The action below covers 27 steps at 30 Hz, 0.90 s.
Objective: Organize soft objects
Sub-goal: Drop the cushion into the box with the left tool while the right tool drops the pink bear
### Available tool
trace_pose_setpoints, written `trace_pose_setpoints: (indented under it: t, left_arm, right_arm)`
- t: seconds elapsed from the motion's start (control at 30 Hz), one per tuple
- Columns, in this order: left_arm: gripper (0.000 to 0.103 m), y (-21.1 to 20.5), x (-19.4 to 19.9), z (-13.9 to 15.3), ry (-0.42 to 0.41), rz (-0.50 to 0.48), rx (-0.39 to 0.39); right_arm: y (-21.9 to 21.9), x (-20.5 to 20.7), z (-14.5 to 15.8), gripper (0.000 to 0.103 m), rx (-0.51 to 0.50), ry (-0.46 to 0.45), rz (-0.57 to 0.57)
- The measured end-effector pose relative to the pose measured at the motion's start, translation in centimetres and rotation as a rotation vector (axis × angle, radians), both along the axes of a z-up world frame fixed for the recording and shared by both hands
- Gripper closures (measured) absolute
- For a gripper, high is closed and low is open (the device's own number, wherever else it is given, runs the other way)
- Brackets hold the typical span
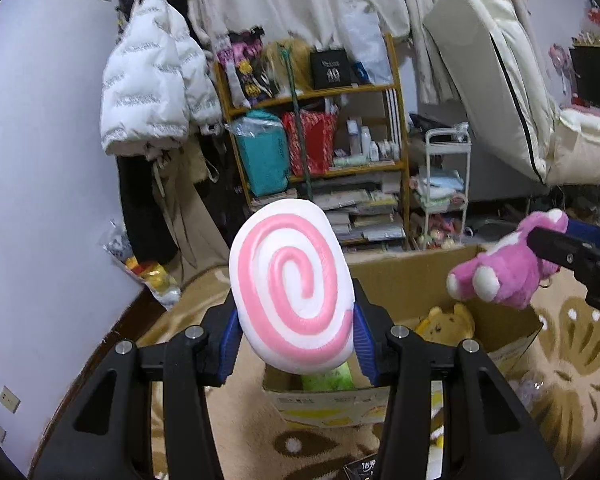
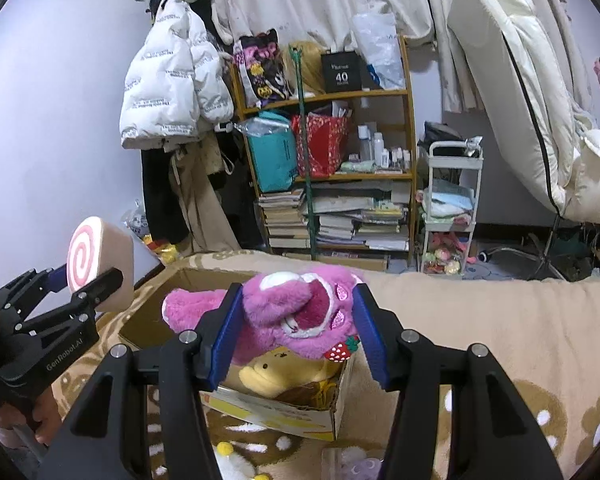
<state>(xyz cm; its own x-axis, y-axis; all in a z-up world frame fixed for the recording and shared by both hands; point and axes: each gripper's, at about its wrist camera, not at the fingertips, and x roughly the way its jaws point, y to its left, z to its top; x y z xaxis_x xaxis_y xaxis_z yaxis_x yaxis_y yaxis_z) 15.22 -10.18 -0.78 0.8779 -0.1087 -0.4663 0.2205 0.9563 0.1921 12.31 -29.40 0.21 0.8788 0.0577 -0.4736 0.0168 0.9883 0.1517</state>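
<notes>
Right wrist: right gripper (image 2: pixel 298 330) clamps pink plush (image 2: pixel 284 312); left gripper (image 1: pixel 296 336) clamps swirl cushion (image 1: pixel 290 292); patterned rug (image 2: pixel 500 320).

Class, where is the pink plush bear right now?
The pink plush bear is clamped in the right tool, held above the open cardboard box and its yellow plush.

- The lower edge of the swirl cushion (image 1: pixel 290 286) is hidden between the blue pads (image 1: pixel 228 340) of the left tongs (image 1: pixel 296 344).
- The cardboard box (image 1: pixel 412 276) is largely covered by the cushion, and its contents are seen only in part.
- The yellow plush (image 2: pixel 284 372) is mostly covered by the pink plush bear (image 2: pixel 292 316).
- The right tongs (image 1: pixel 572 256) are cut off by the left view's edge.
- The shelf (image 2: pixel 410 136) items are too small to identify.
</notes>
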Motion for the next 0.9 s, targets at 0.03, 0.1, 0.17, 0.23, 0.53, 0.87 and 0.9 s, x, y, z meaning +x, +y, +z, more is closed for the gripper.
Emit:
trace_pose_setpoints:
  t: [0.03,0.1,0.17,0.23,0.53,0.87,0.9]
  left_arm:
    - [0.056,-0.2,0.3,-0.4,0.011,-0.003,0.01]
    - [0.056,-0.4,0.6,-1.1,0.025,-0.005,0.025]
    - [0.056,-0.5,1.0,-1.8,0.041,-0.003,0.037]
    - [0.056,-0.5,1.2,-2.3,0.048,0.007,0.052]
    - [0.05,-0.8,2.0,-3.7,0.108,0.007,0.072]
    - [0.027,-0.6,0.6,-3.4,0.067,-0.004,0.1]
    - [0.027,-0.4,0.6,-3.5,0.074,0.0,0.103]
  right_arm:
    - [0.1,0.3,-0.3,0.045,-0.006,0.008,0.004]
    - [0.3,0.7,-0.9,0.045,-0.025,0.02,0.01]
    - [0.5,1.2,-1.5,0.045,-0.04,0.032,0.008]
    - [0.6,1.4,-2.0,0.045,-0.046,0.035,0.0]
    - [0.7,1.9,-3.2,0.043,-0.037,0.071,0.014]
    - [0.9,1.6,-3.3,0.03,-0.014,0.076,0.036]
    - [0.9,1.5,-3.3,0.027,-0.013,0.077,0.037]
